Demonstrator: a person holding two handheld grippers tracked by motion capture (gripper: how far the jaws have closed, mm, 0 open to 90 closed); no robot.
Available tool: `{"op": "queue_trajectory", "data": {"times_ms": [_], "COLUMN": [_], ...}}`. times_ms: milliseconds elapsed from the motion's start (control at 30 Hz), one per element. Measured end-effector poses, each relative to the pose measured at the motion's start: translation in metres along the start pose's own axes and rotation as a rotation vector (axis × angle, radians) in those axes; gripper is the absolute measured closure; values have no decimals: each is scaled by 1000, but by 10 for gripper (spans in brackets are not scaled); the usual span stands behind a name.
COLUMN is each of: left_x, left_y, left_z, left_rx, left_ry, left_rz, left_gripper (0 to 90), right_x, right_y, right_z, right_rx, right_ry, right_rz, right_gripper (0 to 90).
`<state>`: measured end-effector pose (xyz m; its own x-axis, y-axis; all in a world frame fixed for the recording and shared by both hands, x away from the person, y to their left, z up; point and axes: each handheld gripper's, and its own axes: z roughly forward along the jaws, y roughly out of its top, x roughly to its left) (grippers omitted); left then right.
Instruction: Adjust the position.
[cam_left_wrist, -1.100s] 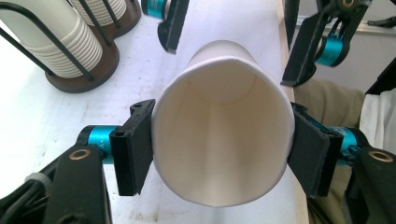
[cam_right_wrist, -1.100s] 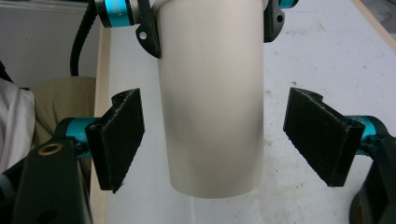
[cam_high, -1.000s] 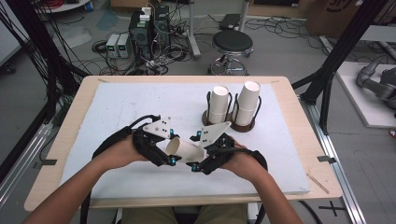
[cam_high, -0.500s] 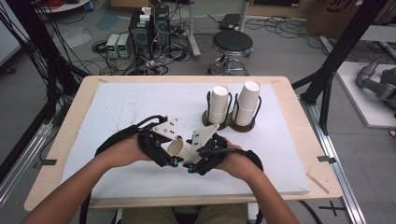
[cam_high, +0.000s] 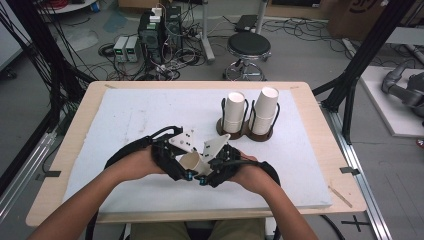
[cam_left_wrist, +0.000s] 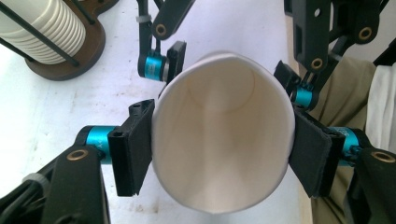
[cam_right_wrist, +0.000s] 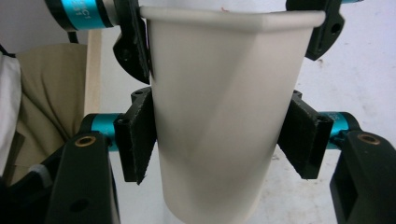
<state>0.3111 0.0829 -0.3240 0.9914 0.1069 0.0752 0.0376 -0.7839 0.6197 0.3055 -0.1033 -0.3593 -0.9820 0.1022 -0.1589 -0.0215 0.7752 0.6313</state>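
Note:
A white paper cup (cam_high: 192, 162) lies on its side above the white mat near the table's front, held between both grippers. My left gripper (cam_high: 181, 167) grips it at the rim. In the left gripper view I look into the cup's open mouth (cam_left_wrist: 219, 140), and both pads of the left gripper (cam_left_wrist: 222, 149) press the rim into an oval; its jaws have just been opening slightly, still touching the cup. My right gripper (cam_high: 209, 172) has just been closing on the cup's lower body (cam_right_wrist: 224, 93). Both pads of the right gripper (cam_right_wrist: 219, 140) now press on its dented wall.
Two stacks of paper cups (cam_high: 233, 112) (cam_high: 263, 110) stand in wire holders on brown bases at the back right of the white mat (cam_high: 125, 115). One stack (cam_left_wrist: 46, 28) lies close by at the upper left of the left gripper view. A stool (cam_high: 248, 47) stands beyond the table.
The right gripper's jaws have closed from wide open onto the cup that the left gripper was holding. Both hands have stayed almost where they were.

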Motion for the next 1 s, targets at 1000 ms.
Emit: {"op": "queue_trajectory", "data": {"times_ms": [1000], "left_x": [5], "left_y": [-57], "left_z": [-21], "left_rx": [-491], "left_ry": [85], "left_rz": [-230], "left_gripper": [192], "right_x": [-9], "right_y": [-57], "right_z": [-17], "right_rx": [-196], "right_ry": [9], "right_rz": [233], "right_gripper": [356]}}
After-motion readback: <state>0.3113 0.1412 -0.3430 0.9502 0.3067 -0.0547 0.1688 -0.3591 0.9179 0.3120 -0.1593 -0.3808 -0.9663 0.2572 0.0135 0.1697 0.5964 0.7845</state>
